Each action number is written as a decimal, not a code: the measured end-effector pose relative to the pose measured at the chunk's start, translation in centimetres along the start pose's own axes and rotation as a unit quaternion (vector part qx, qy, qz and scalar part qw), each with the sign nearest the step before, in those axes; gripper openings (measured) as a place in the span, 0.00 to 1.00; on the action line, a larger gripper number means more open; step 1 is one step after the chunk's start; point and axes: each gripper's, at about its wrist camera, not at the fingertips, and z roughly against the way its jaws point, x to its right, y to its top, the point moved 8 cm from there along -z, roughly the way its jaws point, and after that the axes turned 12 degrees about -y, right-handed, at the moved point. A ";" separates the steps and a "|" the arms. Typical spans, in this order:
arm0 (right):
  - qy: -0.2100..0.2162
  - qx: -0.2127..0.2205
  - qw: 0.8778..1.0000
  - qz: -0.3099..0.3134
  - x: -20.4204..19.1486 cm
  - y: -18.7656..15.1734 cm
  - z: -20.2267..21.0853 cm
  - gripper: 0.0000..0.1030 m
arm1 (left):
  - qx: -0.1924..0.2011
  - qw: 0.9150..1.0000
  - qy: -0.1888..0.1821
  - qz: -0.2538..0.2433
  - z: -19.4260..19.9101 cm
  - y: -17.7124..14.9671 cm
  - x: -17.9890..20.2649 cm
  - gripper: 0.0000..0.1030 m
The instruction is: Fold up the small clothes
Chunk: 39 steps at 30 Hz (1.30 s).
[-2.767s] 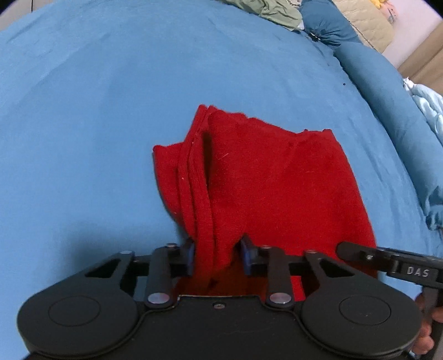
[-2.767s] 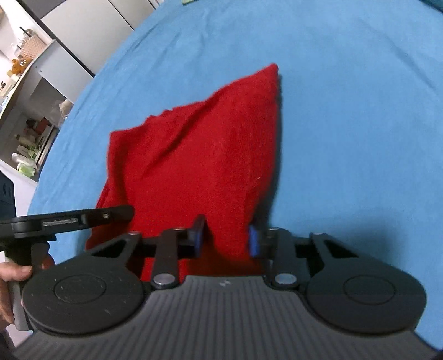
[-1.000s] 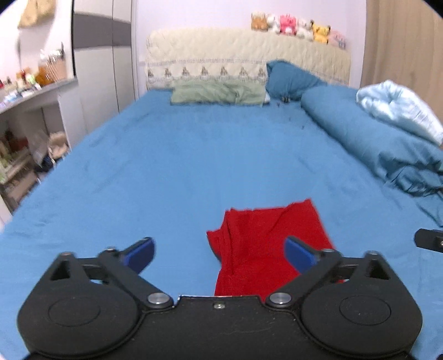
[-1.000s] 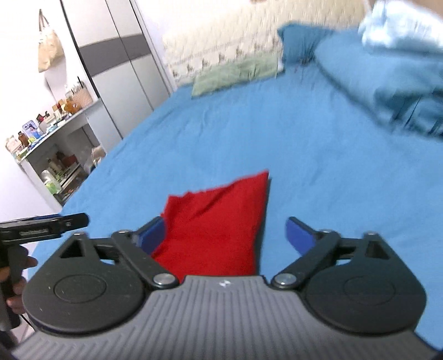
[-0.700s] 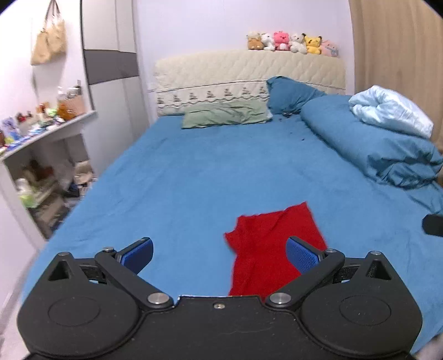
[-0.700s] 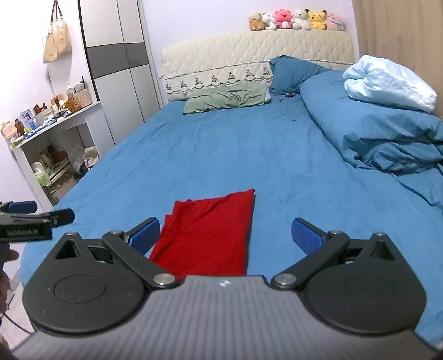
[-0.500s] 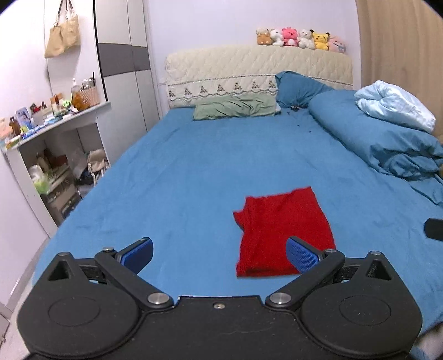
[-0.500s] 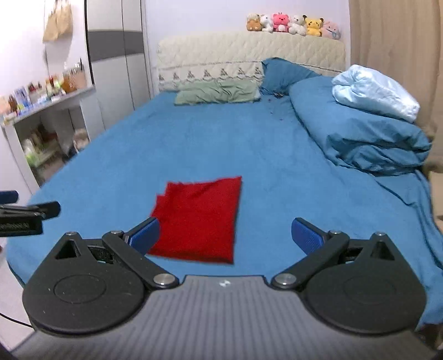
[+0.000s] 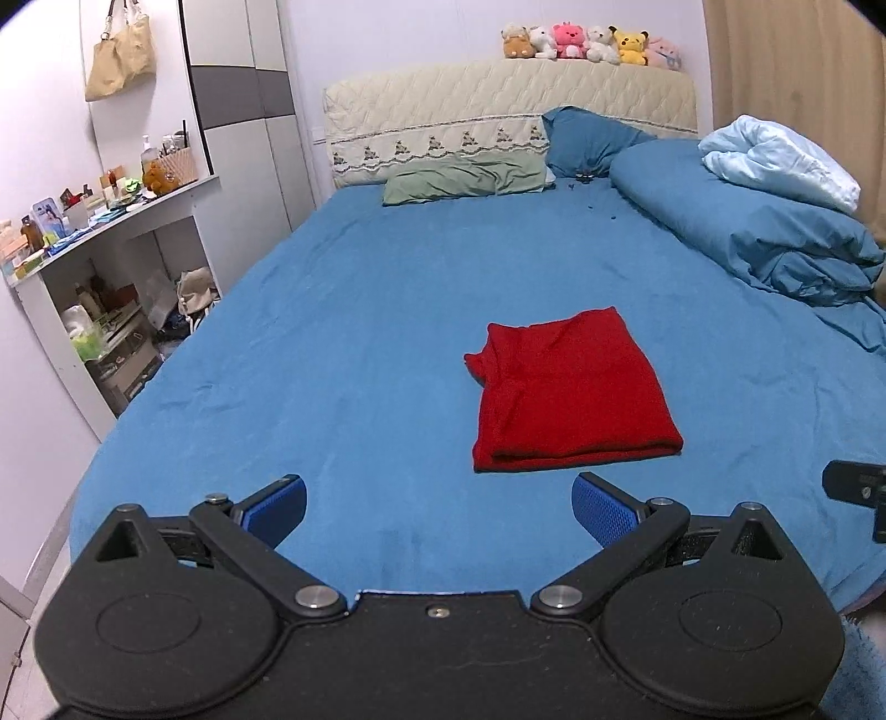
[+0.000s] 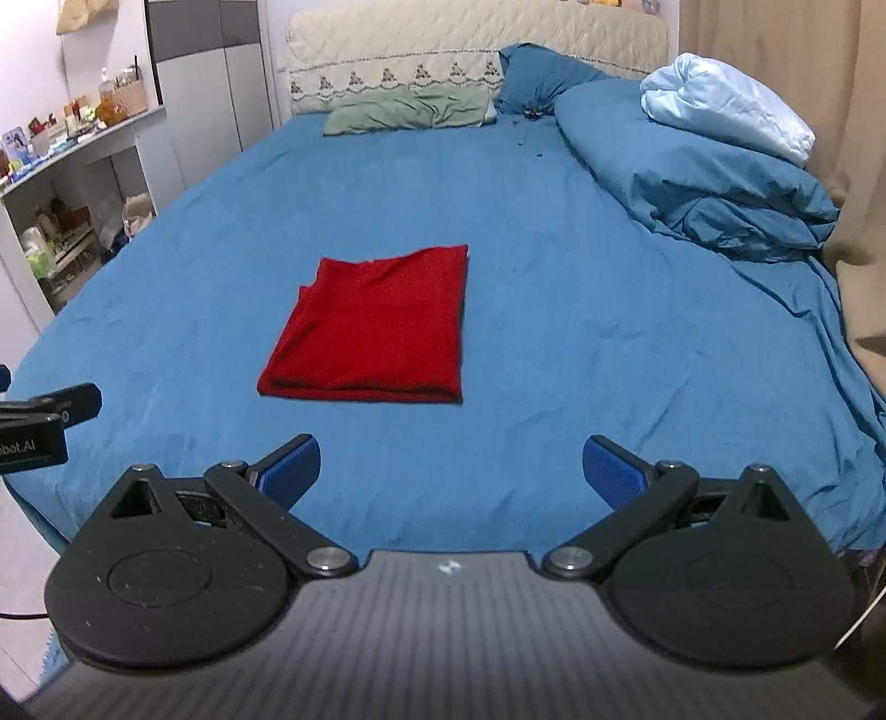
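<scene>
Nearest the left wrist camera, the left gripper hangs above the foot of the bed with its blue-padded fingers spread wide and nothing between them. The right gripper is in the same state, fingers apart and empty, held well back from the cloth.

Beyond both tools lies the red garment, folded into a rough rectangle on the blue bedsheet, well clear of either gripper. Its near edge shows stacked layers lying fairly even. The far left corner is untidy in the left wrist view: a flap sticks out past the main outline and a crease runs down that side.

Farther back sit a green pillow, a dark blue pillow, a rolled blue duvet with a pale blue blanket on top, and plush toys along the quilted headboard.

The fold looks essentially done. The risk lies in any touch-up: pinching the protruding flap could drag the upper layers with it, since the soft fabric would slide on itself and open the stack. A gripper coming in low could also snag the sheet and shift the whole bundle.
</scene>
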 end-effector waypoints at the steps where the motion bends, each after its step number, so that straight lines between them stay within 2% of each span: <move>1: -0.001 -0.002 1.000 0.002 -0.1 -0.1 -0.1 1.00 | -0.001 1.000 0.001 -0.001 0.0 -0.1 0.1 1.00; 39: -0.006 -0.005 1.000 -0.003 -1.2 -0.7 0.6 1.00 | 0.006 1.000 -0.004 0.001 0.5 -0.2 0.9 1.00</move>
